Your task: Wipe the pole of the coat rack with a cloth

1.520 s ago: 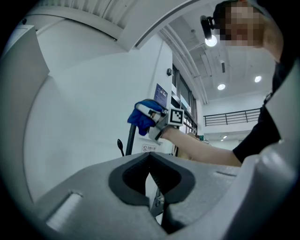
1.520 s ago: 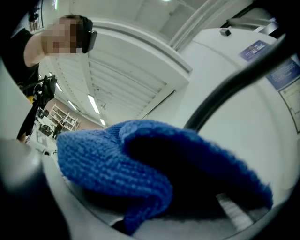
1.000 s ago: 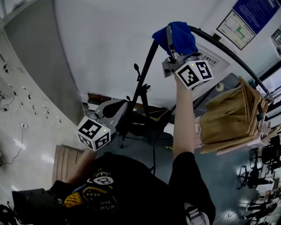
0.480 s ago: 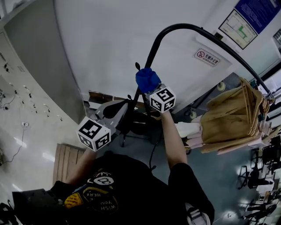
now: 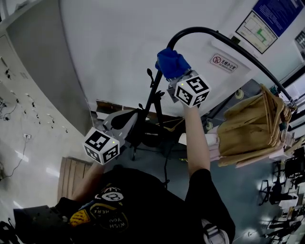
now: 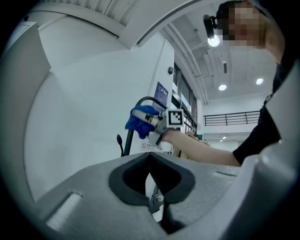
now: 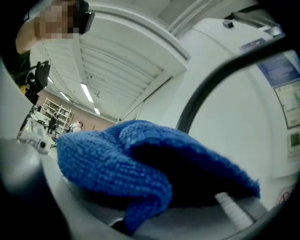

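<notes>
The coat rack's black pole (image 5: 153, 95) rises along the white wall and bends over at the top. A blue knitted cloth (image 5: 171, 62) wraps the pole just below the bend, and my right gripper (image 5: 174, 72) is shut on it, arm stretched upward. In the right gripper view the cloth (image 7: 122, 159) fills the jaws, with the pole (image 7: 197, 103) curving behind it. My left gripper (image 5: 128, 120) hangs low at the left, away from the pole, holding nothing. Its jaws (image 6: 150, 161) look shut, and its view shows the cloth (image 6: 138, 119) on the pole (image 6: 127, 140) farther off.
Beige garments on hangers (image 5: 252, 128) hang from the rack's bar at the right. A small warning sign (image 5: 224, 61) and a blue poster (image 5: 276, 12) are on the wall. A wooden pallet (image 5: 71, 174) lies on the floor at the left, dark equipment (image 5: 152, 133) near the pole's foot.
The right gripper with the cloth slid from the pole's bend down the upright half a second ago, and has now come back up to just below the bend. The left gripper stayed put.
</notes>
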`<state>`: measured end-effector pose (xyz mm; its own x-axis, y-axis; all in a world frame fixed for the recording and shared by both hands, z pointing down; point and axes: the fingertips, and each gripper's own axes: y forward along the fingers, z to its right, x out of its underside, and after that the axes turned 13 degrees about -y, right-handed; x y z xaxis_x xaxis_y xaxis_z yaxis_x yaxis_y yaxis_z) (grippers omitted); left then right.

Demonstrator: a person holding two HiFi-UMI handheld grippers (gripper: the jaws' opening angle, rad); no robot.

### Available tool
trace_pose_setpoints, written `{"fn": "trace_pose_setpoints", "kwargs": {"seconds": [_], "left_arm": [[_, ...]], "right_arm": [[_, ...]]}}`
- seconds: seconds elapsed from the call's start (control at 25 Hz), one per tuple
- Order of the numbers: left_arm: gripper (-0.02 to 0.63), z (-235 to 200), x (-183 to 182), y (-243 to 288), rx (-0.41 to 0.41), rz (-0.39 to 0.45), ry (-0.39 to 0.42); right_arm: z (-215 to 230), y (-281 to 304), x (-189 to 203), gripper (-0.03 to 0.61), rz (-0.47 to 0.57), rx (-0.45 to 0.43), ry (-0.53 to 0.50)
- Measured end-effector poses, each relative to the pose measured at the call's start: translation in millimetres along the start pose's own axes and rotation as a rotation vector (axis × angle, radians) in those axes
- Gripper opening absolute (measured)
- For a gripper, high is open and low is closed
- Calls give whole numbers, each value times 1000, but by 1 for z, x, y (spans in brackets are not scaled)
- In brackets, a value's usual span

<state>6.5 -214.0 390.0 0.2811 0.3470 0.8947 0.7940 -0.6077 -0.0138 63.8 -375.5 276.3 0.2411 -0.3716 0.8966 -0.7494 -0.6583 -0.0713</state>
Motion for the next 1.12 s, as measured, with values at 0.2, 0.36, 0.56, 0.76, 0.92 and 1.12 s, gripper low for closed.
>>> {"fn": "trace_pose_setpoints", "kwargs": {"seconds": [0.2,0.36,0.56,0.76,0.92,1.12], "left_arm": [[0,6,2,2,11,-3,1],[0,5,-2,-1,7,5,12],[0,3,-5,-5,1,5,14],[0,6,0,-5,3,-5,12],[0,4,5,-6,-5,-13,0],[0,5,9,-6,-7,-19,-3]], "right_arm": [[84,-23,-118,12,213,252,-15],[131,-65,-146,12,319,493,39],[94,-38,-116,12,292,342,52],[10,4,-20,12,76,90,53],[-49,1,88,12,-130,-3,114],[-89,-9,157,12,-227,-60,178]]}}
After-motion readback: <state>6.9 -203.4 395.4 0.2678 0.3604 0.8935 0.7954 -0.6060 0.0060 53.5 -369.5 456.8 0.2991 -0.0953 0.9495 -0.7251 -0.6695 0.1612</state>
